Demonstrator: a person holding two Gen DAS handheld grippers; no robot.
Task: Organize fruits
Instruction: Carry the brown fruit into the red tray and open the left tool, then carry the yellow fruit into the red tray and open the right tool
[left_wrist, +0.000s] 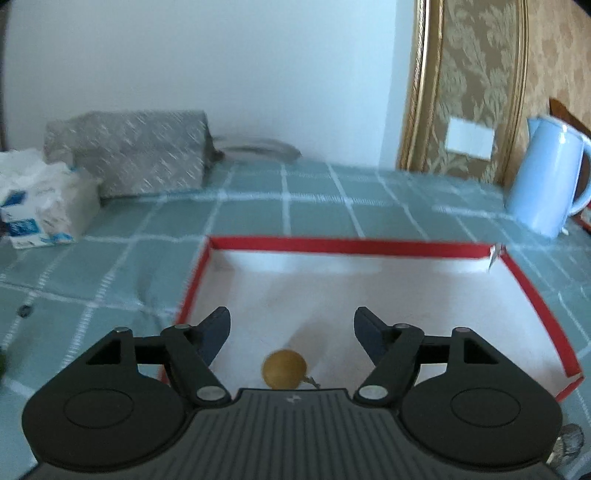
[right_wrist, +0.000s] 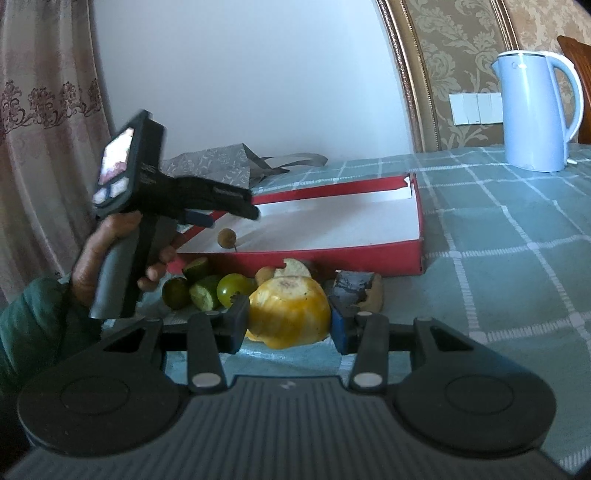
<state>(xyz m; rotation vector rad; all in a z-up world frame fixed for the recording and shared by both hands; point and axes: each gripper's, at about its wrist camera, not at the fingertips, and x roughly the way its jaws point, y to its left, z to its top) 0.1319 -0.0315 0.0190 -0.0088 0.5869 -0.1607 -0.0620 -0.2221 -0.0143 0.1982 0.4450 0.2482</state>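
My left gripper (left_wrist: 291, 325) stands open above the near left part of a red box (left_wrist: 369, 245) with a white inside. A small round brown fruit (left_wrist: 284, 369) with a stem lies on the box floor just below the fingers, touching neither. In the right wrist view a hand holds that left gripper (right_wrist: 232, 218) over the box (right_wrist: 332, 254), and the brown fruit (right_wrist: 227, 236) lies under it. My right gripper (right_wrist: 290, 325) is shut on a peeled yellow fruit (right_wrist: 290, 314) low over the tablecloth in front of the box.
Green fruits, some halved (right_wrist: 203, 295), brown pieces (right_wrist: 291, 267) and a dark chunk (right_wrist: 354, 291) lie between the box and my right gripper. A pale blue kettle (right_wrist: 535, 110) stands at the back right. A grey bag (left_wrist: 129, 151) and a tissue pack (left_wrist: 37, 206) sit far left.
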